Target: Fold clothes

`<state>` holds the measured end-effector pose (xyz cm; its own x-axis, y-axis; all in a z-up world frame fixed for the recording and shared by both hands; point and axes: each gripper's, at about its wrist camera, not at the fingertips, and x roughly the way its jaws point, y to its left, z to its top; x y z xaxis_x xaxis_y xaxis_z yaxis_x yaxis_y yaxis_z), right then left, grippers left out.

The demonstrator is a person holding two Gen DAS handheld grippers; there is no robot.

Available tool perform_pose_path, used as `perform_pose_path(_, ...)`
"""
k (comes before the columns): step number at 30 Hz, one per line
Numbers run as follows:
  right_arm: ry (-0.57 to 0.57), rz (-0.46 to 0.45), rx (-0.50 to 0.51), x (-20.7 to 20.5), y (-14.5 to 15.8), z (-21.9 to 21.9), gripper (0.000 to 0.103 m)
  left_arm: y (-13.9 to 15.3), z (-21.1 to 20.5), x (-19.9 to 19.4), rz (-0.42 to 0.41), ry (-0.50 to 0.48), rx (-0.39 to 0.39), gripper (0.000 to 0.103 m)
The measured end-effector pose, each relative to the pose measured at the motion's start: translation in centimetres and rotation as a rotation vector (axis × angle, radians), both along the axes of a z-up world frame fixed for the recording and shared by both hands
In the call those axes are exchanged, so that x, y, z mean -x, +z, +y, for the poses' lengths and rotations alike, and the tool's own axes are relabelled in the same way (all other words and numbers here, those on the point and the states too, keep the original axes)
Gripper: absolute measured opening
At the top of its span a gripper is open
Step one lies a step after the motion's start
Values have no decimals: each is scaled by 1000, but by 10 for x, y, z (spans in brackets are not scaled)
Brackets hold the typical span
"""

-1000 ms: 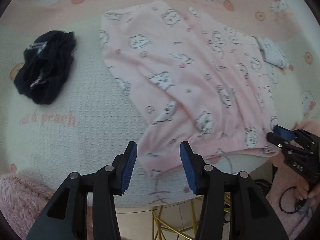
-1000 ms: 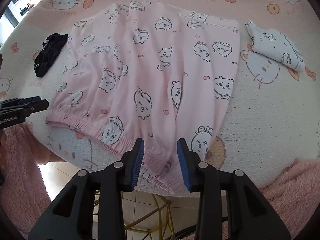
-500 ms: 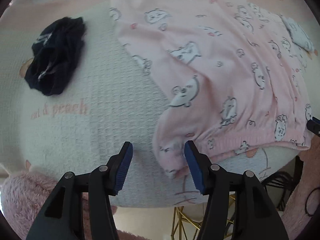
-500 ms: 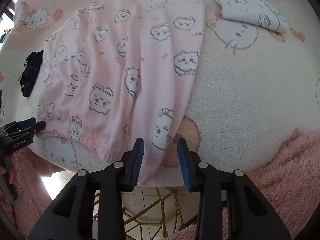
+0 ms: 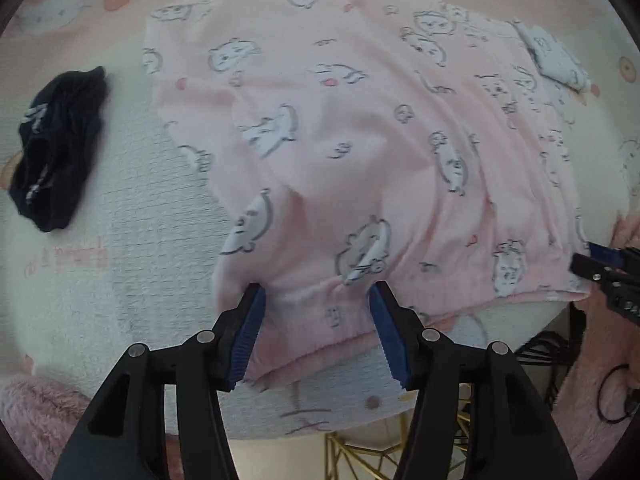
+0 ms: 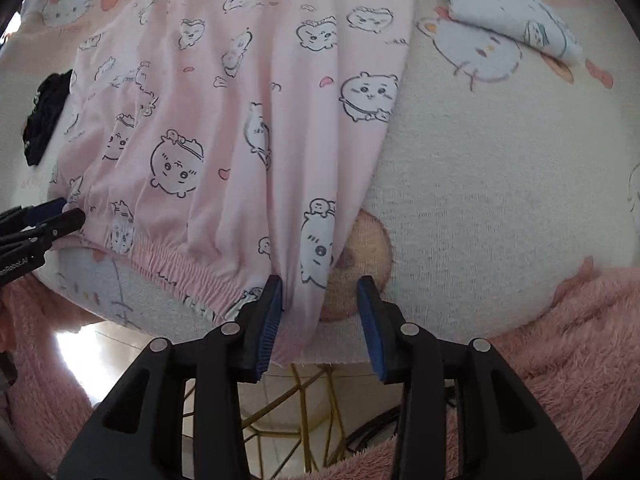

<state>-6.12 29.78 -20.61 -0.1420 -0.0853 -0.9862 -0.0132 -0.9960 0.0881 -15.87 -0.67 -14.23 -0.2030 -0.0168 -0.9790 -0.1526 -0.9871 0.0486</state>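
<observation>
Pink pyjama trousers (image 6: pixel 248 128): soft matt cloth, cartoon print, ribbed gathered waistband. Desk cover (image 6: pixel 480 184): cream textured towelling, rough weave. Fluffy pink blanket (image 6: pixel 560 344): long shaggy pile. Dark garment (image 5: pixel 56 148): matt black cloth. Claw pads (image 5: pixel 248 336): blue ridged rubber; arms matt black plastic, metal rivets.

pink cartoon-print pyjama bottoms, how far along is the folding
Done: one small white printed garment lies folded at the far right. In hand: the pink cartoon-print pyjama bottoms are spread flat, unfolded; the left gripper and right gripper straddle its elastic hem, right jaws opening, neither clamped. Left: folding them, then the crumpled black garment.
</observation>
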Motion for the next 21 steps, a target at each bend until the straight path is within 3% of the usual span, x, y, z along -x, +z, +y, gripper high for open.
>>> perform_pose_path(2, -30, -10, -10, -3, 2, 9, 46, 2, -21, -1, -8, 86, 50, 61)
perform_pose_path(4, -44, 20, -21, -5, 9, 9, 49, 7, -41, -3, -17, 168, 45, 61)
perform_pose_path(6, -21, 96, 6, -8, 23, 3, 48, 16, -50, -6, 0, 217, -65, 61)
perform_pose_path(9, 43, 137, 66, -10, 32, -12, 48, 26, -40, -11, 22, 158, -136, 61)
perform_pose_path(10, 63, 141, 82, -10, 33, -16, 48, 25, -34, -10, 18, 132, -134, 61)
perform_pose_path(12, 70, 57, -10, -8, 16, -22, 48, 19, -30, -11, -16, 132, -95, 61)
perform_pose_path(14, 10, -4, -13, -9, 5, -8, 48, 16, -39, -14, -43, 170, -82, 63)
perform_pose_path(16, -92, 22, 1, -15, 16, 17, 47, 22, -53, -17, -40, 234, 10, 63)
perform_pose_path(17, -143, 35, 7, -18, 22, 30, 47, 25, -61, -20, -43, 276, 11, 63)
perform_pose_path(18, -194, 48, 16, -21, 28, 42, 49, 29, -69, -22, -48, 319, -55, 63)
perform_pose_path(20, -248, 90, 138, -25, 35, 56, 49, 36, -76, -24, -38, 354, -251, 63)
perform_pose_path(21, -220, 90, 145, -23, 34, 51, 49, 38, -73, -23, -28, 347, -263, 63)
